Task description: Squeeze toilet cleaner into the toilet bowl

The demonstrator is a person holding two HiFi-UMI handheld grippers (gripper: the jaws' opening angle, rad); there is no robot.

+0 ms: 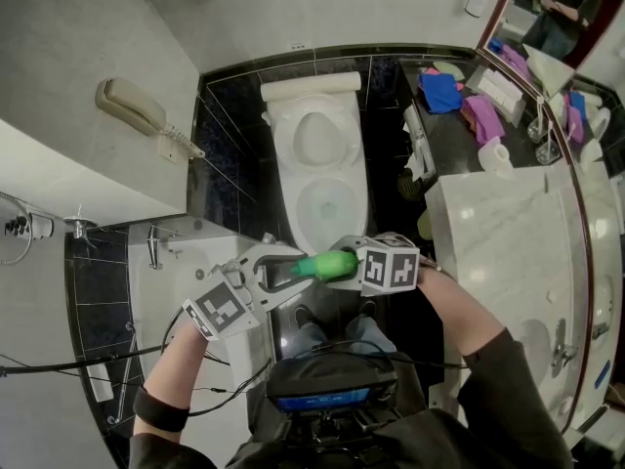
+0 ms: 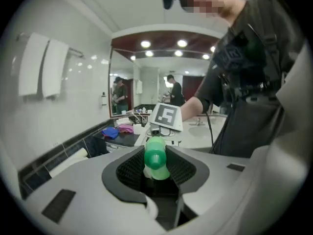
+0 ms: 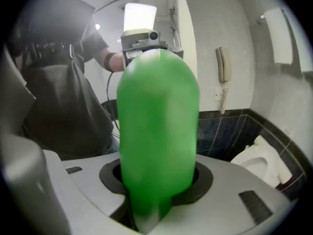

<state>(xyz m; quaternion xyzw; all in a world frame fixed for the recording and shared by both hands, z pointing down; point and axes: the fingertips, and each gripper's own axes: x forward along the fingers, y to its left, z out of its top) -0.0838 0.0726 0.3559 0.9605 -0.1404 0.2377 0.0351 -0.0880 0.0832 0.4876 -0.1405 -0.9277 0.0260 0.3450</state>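
A green toilet cleaner bottle (image 1: 327,264) is held roughly level between my two grippers, just in front of the white toilet (image 1: 317,179), whose bowl stands open. My right gripper (image 1: 347,265) is shut on the bottle's body (image 3: 157,131), which fills most of the right gripper view. My left gripper (image 1: 283,270) is closed around the bottle's cap end (image 2: 156,158), with the dark pads (image 2: 129,170) against it on both sides. The toilet (image 3: 261,160) shows low at the right of the right gripper view.
A beige wall phone (image 1: 137,107) hangs at the left. A marble counter (image 1: 508,233) runs along the right, with a paper roll (image 1: 495,152), a blue cloth (image 1: 441,91) and a purple cloth (image 1: 481,115) behind it. Dark tiles surround the toilet. Cables trail at the lower left.
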